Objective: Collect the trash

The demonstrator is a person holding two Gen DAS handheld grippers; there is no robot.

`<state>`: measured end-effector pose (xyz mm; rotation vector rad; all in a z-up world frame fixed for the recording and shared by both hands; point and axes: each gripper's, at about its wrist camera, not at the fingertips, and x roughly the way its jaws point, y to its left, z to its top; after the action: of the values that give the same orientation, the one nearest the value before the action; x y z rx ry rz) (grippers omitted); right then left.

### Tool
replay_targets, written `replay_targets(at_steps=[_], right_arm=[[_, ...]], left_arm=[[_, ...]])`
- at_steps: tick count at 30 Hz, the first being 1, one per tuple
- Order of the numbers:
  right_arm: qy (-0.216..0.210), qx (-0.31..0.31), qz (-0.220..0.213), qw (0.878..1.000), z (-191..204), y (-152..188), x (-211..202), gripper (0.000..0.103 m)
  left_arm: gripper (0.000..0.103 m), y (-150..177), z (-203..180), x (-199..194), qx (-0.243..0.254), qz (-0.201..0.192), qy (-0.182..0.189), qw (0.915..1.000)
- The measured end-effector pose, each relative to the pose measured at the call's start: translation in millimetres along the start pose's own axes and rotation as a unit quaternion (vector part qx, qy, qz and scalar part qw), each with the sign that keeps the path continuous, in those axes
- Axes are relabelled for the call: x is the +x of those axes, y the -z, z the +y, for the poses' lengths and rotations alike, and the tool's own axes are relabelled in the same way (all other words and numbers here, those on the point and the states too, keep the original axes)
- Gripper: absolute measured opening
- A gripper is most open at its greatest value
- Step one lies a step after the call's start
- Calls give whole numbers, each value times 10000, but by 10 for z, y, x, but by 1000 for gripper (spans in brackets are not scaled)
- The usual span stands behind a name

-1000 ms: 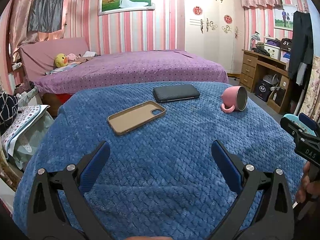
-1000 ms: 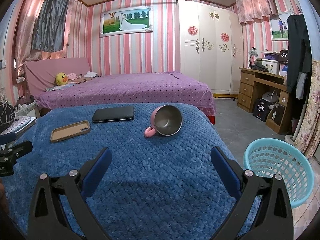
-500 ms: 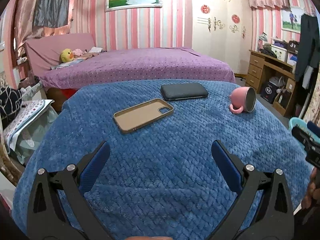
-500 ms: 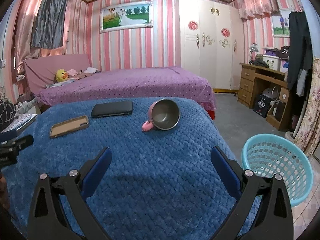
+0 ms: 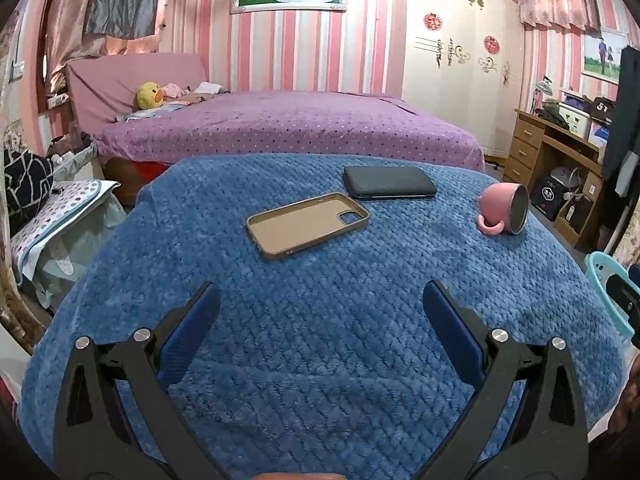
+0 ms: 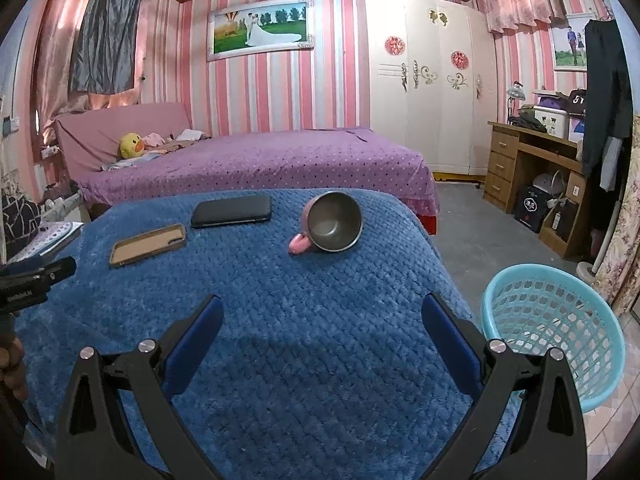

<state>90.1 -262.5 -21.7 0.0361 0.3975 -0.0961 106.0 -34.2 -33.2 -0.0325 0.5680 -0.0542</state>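
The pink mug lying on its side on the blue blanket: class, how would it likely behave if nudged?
The pink mug lies on its side, so it may roll; its handle, resting on the blue blanket, would probably stop it. The plush weave likely adds drag. It looks rigid, metal-lined.

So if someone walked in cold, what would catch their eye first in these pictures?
Probably the pink mug tipped on its side near the far right of the blue blanket, its dark inside facing the right camera. Left of it lie a black phone and an empty tan phone case. A turquoise basket stands on the floor, right of the blanket.
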Motion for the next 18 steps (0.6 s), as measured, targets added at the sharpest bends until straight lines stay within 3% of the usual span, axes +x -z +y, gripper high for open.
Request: replay_targets(at_steps=[5,10,18], right_arm=[[-13,-198,22,9998,108,16,75,97],[30,-305,114,9995,141,36,165,97],[9,-172,-29,9998,231,-26,175,97]], left_arm=[[98,3,42,-21,-111,-26,27,9999],[98,9,8,-94,167,-181,9,9997],[98,-7,162,-82,-39,-145,-36,9999]])
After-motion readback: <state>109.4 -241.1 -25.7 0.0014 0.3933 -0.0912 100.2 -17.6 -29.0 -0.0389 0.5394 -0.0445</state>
